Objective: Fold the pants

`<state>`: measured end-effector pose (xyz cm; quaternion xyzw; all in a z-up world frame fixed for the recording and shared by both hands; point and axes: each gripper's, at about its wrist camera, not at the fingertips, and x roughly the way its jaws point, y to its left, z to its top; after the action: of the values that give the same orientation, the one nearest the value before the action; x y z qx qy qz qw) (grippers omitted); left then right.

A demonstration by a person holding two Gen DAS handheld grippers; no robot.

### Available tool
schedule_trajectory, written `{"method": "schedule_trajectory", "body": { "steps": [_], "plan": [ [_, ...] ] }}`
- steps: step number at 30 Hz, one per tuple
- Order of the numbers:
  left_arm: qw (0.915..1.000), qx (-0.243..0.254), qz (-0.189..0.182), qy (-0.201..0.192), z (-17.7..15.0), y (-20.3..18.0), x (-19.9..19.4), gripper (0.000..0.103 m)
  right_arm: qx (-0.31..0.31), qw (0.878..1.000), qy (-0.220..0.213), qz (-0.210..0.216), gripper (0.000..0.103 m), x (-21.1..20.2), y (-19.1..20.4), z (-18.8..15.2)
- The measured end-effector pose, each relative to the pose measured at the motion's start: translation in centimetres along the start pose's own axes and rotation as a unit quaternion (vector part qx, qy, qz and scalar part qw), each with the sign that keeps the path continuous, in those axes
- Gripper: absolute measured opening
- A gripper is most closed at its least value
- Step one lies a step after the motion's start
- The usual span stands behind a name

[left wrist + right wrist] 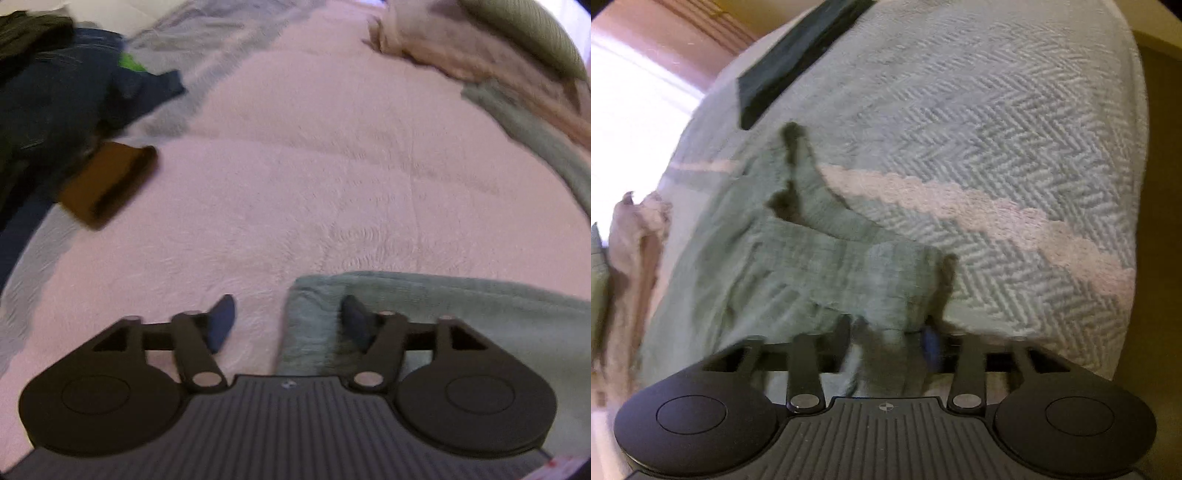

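your left gripper (290,321) hangs with its jaws apart and nothing pinched; one fingertip sits over the bare pink bedspread (295,166) and the other over the edge of the sage green pants (461,314), which fill the lower right of the left wrist view. that straddle looks like a set-up to nip the fabric edge for a fold, though that is only my reading.

in the right wrist view your right gripper (890,336) has green cloth bunched between its fingers, lower centre. the frame is smeared there, so i cannot tell whether the pads are pressing it or merely around it. the pants (812,258) spread up and left from there, rumpled, over a herringbone blanket (1015,129).

hard to make out: the dark strip (798,62) at the upper left of that view, and the brown flat object (107,182) beside the dark clothes pile (55,92) at the left of the other view. the waistband and leg ends of the pants are not distinguishable.
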<state>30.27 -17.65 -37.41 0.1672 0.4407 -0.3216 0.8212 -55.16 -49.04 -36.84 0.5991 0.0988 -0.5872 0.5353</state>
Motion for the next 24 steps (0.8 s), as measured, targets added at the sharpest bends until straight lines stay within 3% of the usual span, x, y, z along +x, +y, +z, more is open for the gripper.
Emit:
{"method": "schedule_trajectory", "body": {
  "steps": [1,3,8,12,15,18,21,24],
  "plan": [
    [0.9998,-0.019,-0.004,-0.002,-0.4,0.7,-1.2,0.076,-0.003,1.000,0.001,0.002,0.057,-0.3,-0.2,0.0],
    [0.9980,-0.062,-0.008,0.002,-1.3,2.2,-3.6,0.082,0.010,1.000,0.006,0.004,0.058,-0.8,-1.2,0.0],
    [0.9873,-0.157,-0.023,0.002,-5.1,3.3,-7.8,0.083,0.067,0.997,0.000,0.031,0.058,-1.7,-3.0,-1.0],
    [0.9907,-0.136,-0.010,0.004,-3.8,3.0,-6.6,0.085,0.054,0.998,0.013,0.028,0.058,-1.6,-2.5,-0.8],
    [0.9956,-0.078,-0.001,-0.052,-0.1,1.6,-6.8,0.080,0.032,0.999,0.024,0.026,0.058,-1.6,-2.1,-0.5],
    [0.9927,-0.087,-0.013,-0.083,2.1,1.7,-7.7,0.080,0.033,0.999,0.022,0.031,0.058,-1.7,-2.4,-0.7],
    [0.9918,-0.100,-0.032,-0.072,1.4,2.1,-8.8,0.078,0.037,0.999,0.018,0.033,0.059,-1.7,-2.5,-1.0],
    [0.9913,-0.122,-0.044,-0.023,-2.0,1.8,-8.9,0.075,0.044,0.998,0.016,0.035,0.059,-1.7,-2.6,-1.2]
  ]
}}
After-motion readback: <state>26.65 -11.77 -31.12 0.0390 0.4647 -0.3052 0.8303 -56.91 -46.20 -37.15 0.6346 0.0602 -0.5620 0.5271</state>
